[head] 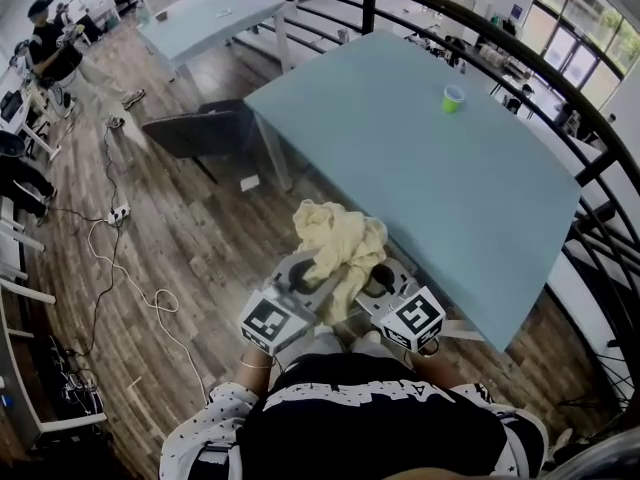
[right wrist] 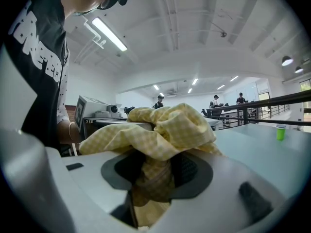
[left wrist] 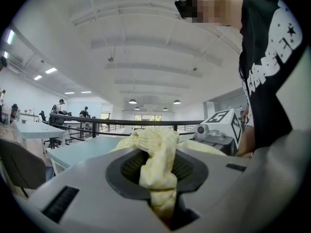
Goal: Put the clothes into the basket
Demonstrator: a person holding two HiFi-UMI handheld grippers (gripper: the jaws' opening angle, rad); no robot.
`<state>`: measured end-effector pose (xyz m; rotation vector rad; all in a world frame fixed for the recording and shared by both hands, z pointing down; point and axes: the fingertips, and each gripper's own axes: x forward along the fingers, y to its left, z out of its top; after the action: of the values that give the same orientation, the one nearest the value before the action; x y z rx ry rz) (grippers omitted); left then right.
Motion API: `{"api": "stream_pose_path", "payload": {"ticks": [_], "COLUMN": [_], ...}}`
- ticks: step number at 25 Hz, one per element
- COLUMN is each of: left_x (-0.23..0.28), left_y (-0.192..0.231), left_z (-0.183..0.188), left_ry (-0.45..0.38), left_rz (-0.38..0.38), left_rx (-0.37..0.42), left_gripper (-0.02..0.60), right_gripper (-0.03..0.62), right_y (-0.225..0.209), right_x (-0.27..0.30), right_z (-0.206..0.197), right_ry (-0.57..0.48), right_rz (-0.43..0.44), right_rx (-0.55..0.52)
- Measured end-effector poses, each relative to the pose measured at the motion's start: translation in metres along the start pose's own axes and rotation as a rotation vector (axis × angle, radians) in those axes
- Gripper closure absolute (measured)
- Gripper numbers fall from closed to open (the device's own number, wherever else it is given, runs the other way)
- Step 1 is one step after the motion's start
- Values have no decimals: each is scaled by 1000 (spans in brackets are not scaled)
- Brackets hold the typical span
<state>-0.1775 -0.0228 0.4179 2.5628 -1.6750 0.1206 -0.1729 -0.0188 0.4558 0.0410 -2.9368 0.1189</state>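
Note:
A pale yellow checked cloth is bunched up in the air in front of the person, just off the near left edge of the light blue table. My left gripper is shut on one part of the yellow cloth, which is squeezed between its dark pads. My right gripper is shut on another fold of the yellow cloth, which spills over its jaws. The two grippers are held close together, side by side. No basket shows in any view.
A small green cup stands far back on the blue table. A dark chair sits at the table's left end. Cables and a power strip lie on the wooden floor. A black railing curves along the right.

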Motion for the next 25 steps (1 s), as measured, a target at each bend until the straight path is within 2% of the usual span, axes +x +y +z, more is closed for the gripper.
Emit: {"api": "stream_pose_path", "payload": {"ticks": [6,25], "left_x": [29,40], "left_y": [-20,-5], "left_z": [-11,-60], "left_ry": [27,65], "left_rz": [-15,-53], "left_rx": [-23,-75], "left_gripper": [485,483], "right_gripper": [424,424], "right_y": [-18,-31], "right_x": [-26,-7], "right_z": [-18,-63], "right_ry": [13,76], "right_rz": [-6,-13], "right_rx": [31,84]}}
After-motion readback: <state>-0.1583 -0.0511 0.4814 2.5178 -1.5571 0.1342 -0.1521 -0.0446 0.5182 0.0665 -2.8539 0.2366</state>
